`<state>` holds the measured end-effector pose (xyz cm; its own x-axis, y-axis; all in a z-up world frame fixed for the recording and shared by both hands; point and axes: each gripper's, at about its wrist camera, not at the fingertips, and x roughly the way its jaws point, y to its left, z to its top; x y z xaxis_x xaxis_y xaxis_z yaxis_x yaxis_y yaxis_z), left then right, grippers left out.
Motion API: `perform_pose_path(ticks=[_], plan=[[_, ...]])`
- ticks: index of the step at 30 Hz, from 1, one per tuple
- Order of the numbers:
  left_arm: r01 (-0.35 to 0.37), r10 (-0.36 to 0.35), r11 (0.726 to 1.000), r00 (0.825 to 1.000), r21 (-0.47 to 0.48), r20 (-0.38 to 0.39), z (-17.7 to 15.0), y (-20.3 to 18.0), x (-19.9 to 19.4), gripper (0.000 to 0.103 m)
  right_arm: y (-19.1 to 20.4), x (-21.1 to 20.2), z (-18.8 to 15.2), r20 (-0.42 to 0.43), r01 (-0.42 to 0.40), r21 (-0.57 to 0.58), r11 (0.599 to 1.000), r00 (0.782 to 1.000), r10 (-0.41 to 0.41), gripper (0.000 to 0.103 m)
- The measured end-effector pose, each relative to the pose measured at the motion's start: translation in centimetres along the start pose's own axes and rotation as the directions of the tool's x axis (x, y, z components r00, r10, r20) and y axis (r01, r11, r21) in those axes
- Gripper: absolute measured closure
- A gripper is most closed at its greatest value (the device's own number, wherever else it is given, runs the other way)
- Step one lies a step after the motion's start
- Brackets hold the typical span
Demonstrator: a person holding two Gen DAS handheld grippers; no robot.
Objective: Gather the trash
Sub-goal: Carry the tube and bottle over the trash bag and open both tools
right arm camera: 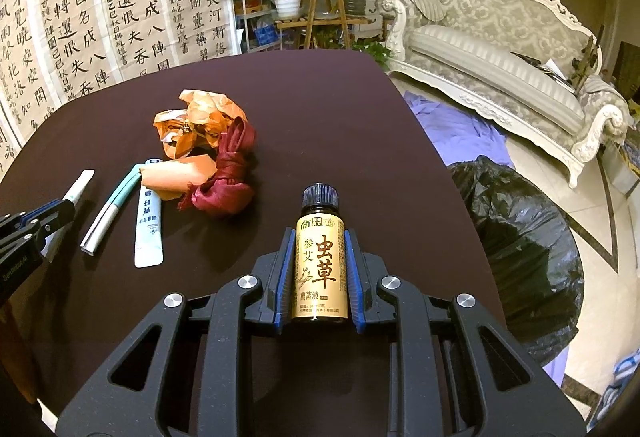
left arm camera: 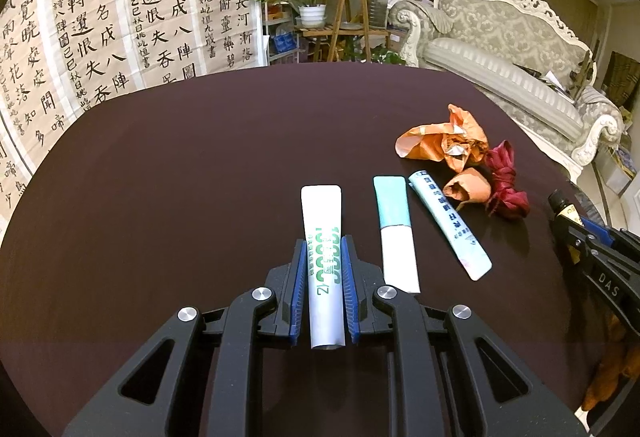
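My left gripper [left arm camera: 325,243] is shut on a white tube with green print [left arm camera: 323,237], whose flat end points away from me over the dark table [left arm camera: 180,177]. My right gripper [right arm camera: 320,235] is shut on a small brown bottle with a gold label [right arm camera: 320,269] and a black cap. On the table lie a teal-and-white tube [left arm camera: 396,233] [right arm camera: 110,211], a pale blue sachet [left arm camera: 450,225] [right arm camera: 148,233], crumpled orange paper [left arm camera: 444,143] [right arm camera: 196,125] and a knotted dark red cloth [left arm camera: 506,183] [right arm camera: 228,177]. The right gripper shows at the right edge of the left wrist view.
A black rubbish bag [right arm camera: 520,257] stands open on the floor right of the table, next to purple cloth [right arm camera: 460,129]. Behind are an ornate sofa [right arm camera: 500,49], a wooden plant stand [left arm camera: 348,21] and calligraphy sheets [left arm camera: 100,17] on the wall.
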<state>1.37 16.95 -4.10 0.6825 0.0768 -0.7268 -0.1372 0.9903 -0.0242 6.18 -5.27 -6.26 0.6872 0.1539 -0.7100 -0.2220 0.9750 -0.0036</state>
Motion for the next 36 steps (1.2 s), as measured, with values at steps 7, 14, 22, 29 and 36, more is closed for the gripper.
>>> perform_pose_path(ticks=[7, 14, 22, 29, 36], plan=[[0.018, -0.018, 1.000, 0.999, 0.004, 0.034, -0.3, -0.7, -1.8, 0.085, -1.7, -1.8, -0.8, 0.029, 0.012, 0.028, 1.000, 1.000, -0.013, 0.080], [0.058, -0.061, 0.998, 0.996, 0.038, 0.070, -0.4, -2.9, -3.5, 0.085, -4.4, -3.5, -1.5, 0.058, 0.039, 0.077, 0.996, 0.997, -0.043, 0.080], [0.124, -0.135, 0.987, 0.985, 0.104, 0.107, -0.7, -7.9, -5.1, 0.085, -8.0, -4.6, -2.3, 0.077, 0.076, 0.143, 0.987, 0.993, -0.088, 0.080], [0.186, -0.209, 0.964, 0.972, 0.191, 0.105, -0.2, -13.0, -4.9, 0.085, -11.6, -5.4, -2.9, 0.094, 0.127, 0.203, 0.971, 0.985, -0.148, 0.080], [0.250, -0.283, 0.928, 0.955, 0.276, 0.087, 0.7, -18.7, -3.7, 0.085, -15.7, -5.6, -3.0, 0.096, 0.185, 0.258, 0.948, 0.972, -0.216, 0.080]])
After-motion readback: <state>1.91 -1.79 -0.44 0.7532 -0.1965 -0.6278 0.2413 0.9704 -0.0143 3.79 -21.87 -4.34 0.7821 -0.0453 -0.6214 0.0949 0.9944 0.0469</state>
